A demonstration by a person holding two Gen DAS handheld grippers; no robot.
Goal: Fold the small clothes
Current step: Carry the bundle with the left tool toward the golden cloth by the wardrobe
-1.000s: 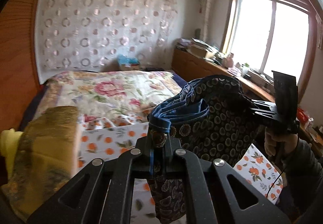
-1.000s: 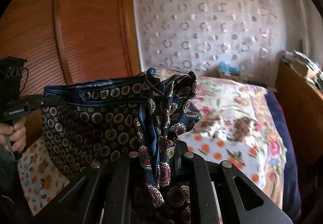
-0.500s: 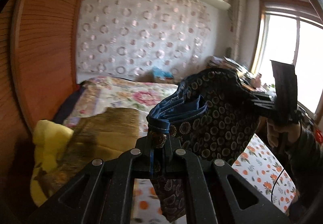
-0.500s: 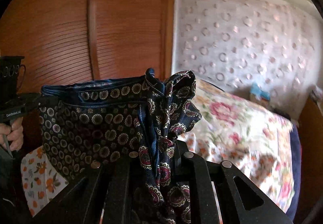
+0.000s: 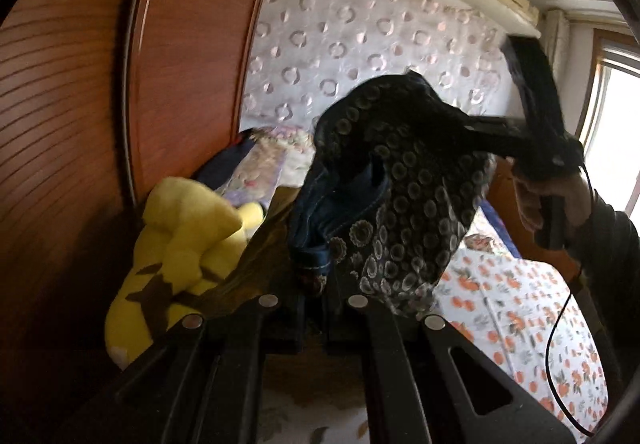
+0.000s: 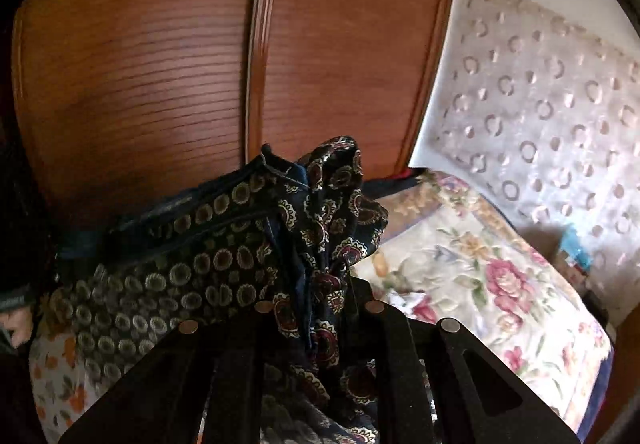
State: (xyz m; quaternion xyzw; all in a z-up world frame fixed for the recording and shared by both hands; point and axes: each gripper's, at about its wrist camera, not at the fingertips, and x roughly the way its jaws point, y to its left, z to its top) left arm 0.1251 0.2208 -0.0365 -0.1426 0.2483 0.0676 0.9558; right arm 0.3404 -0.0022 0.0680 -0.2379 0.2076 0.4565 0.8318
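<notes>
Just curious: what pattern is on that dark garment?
Small pale rings and floral medallions on dark navy garment, clearest in the right wrist view.

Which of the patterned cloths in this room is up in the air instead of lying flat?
The dark navy garment with ring and medallion prints, hanging between the two grippers. The rose quilt and the orange-print sheet lie spread on the bed.

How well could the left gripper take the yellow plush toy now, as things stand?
Probably not yet. The left gripper is shut on the dark patterned garment, so it has no free jaws. The yellow plush toy lies uncovered beside the wooden wardrobe, so the way itself looks free.
</notes>
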